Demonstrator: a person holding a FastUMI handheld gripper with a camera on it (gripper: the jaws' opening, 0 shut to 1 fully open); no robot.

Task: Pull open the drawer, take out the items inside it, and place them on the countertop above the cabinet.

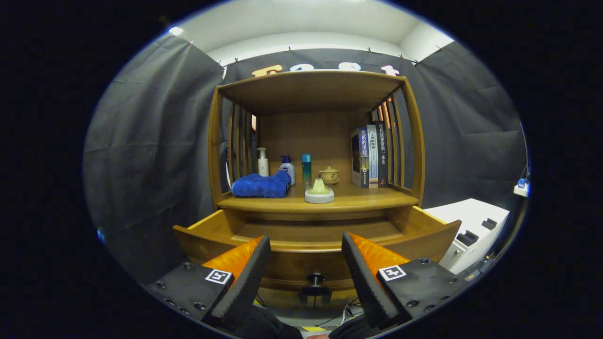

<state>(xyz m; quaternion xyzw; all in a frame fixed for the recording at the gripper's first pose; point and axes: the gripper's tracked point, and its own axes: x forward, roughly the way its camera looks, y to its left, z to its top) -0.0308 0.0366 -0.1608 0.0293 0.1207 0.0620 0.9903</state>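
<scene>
A wooden cabinet stands ahead with its drawer (pixel 314 231) pulled open; the part of the drawer floor I see is bare wood. A dark knob (pixel 315 278) sits on the drawer front, between and just below my fingertips. My gripper (pixel 306 245) is open with nothing between its fingers, held in front of the drawer front. On the countertop (pixel 358 200) above the drawer lie a folded blue towel (pixel 261 185) and a pale green and white round item (pixel 319 193) near the front edge.
Further back on the countertop stand a white pump bottle (pixel 263 162), a blue-capped bottle (pixel 287 168), a teal tube (pixel 306 169), a small lidded cup (pixel 329 175) and upright books (pixel 370 157). A white appliance (pixel 473 230) sits to the cabinet's right. Cables lie on the floor below.
</scene>
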